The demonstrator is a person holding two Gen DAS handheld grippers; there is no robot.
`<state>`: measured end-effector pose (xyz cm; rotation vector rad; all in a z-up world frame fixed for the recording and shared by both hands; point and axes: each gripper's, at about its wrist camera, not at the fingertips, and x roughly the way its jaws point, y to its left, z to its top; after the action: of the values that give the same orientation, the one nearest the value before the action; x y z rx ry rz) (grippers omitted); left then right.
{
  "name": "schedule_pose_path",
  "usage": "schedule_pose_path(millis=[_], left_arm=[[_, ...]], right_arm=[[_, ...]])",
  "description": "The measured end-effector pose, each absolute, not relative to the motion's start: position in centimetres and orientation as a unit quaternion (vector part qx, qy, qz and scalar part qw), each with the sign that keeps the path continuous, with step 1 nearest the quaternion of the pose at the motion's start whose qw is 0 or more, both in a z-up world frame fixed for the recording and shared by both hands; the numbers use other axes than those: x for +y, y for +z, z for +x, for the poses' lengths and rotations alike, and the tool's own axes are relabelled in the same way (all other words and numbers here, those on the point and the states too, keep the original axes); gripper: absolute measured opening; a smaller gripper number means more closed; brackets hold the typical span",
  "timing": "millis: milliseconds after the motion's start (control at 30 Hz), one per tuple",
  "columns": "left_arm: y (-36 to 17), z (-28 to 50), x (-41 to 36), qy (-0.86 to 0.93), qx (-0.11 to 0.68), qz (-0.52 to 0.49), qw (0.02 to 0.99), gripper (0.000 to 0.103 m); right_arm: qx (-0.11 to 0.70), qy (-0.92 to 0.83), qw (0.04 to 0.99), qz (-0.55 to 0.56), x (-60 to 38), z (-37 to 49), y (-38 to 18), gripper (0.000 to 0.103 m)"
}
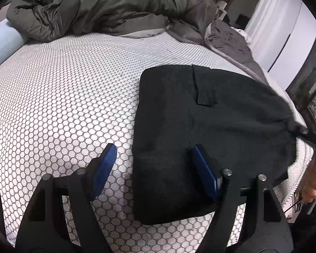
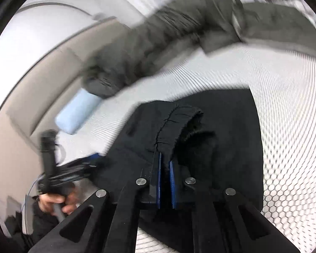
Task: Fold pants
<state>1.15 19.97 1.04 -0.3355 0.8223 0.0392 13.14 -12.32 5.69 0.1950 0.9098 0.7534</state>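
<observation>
My right jaws (image 2: 165,158) are pressed together on the elastic hem of the black pants (image 2: 221,126), pinching a gathered fold of cloth that rises just past the blue pads. That view is smeared with motion, so finer detail of the grip is hard to read. My left jaws (image 1: 153,154) stand spread and hold nothing: the left pad sits over bare mattress (image 1: 63,94), the right pad over the near left part of the pants (image 1: 210,126), and I cannot tell whether it touches the cloth.

The pants lie folded into a dark block on the right part of the honeycomb-patterned mattress, close to its right edge. From the left wrist the block's long axis runs away from me, from the near edge toward the far side, with a pocket flap (image 1: 206,99) on its far half. Its right corner is drawn out sideways to a gathered point. Beyond lie a rumpled grey duvet (image 1: 105,4) and a pale blue bolster (image 1: 4,40).
</observation>
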Motion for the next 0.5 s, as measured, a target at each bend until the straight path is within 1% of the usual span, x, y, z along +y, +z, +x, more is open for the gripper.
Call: schedule_pose_path(millis=[67,133,200,300,333,367,400,433,467,500], left_arm=[[1.1,1.0,19.9,0.015,0.400,-0.158,0.903,0.072],[1.0,0.9,19.7,0.014,0.405,-0.153,0.901,0.072],[0.7,1.1,19.6,0.011,0.413,-0.149,0.899,0.072],[0.5,1.4,19.1,0.016,0.414,-0.140,0.899,0.072],[0.7,1.4,18.9,0.017,0.412,-0.136,0.901,0.072],[1.0,1.2,18.8,0.014,0.406,-0.136,0.904,0.072],[1.3,0.9,18.8,0.010,0.398,-0.137,0.907,0.072],[1.7,0.5,18.7,0.006,0.389,-0.136,0.911,0.072],[2.1,0.2,18.6,0.001,0.380,-0.134,0.915,0.072],[2.6,-0.2,18.3,-0.008,0.369,-0.131,0.920,0.072]], right_arm=[[0.420,0.371,0.824,0.082,-12.3,11.9,6.9,0.006],[0.426,0.371,0.822,0.079,-12.4,11.3,6.8,0.007],[0.449,0.341,0.823,0.069,-12.9,11.9,5.0,0.007],[0.502,0.274,0.819,0.043,-13.4,13.7,0.7,0.011],[0.507,0.272,0.817,0.043,-13.4,14.0,0.1,0.014],[0.506,0.269,0.818,0.045,-13.4,14.0,0.2,0.014],[0.503,0.272,0.819,0.047,-13.4,14.0,0.8,0.018],[0.497,0.274,0.822,0.046,-13.3,13.9,1.3,0.023],[0.478,0.274,0.833,0.044,-13.4,13.5,2.3,0.028],[0.454,0.274,0.847,0.045,-13.7,13.1,3.3,0.035]])
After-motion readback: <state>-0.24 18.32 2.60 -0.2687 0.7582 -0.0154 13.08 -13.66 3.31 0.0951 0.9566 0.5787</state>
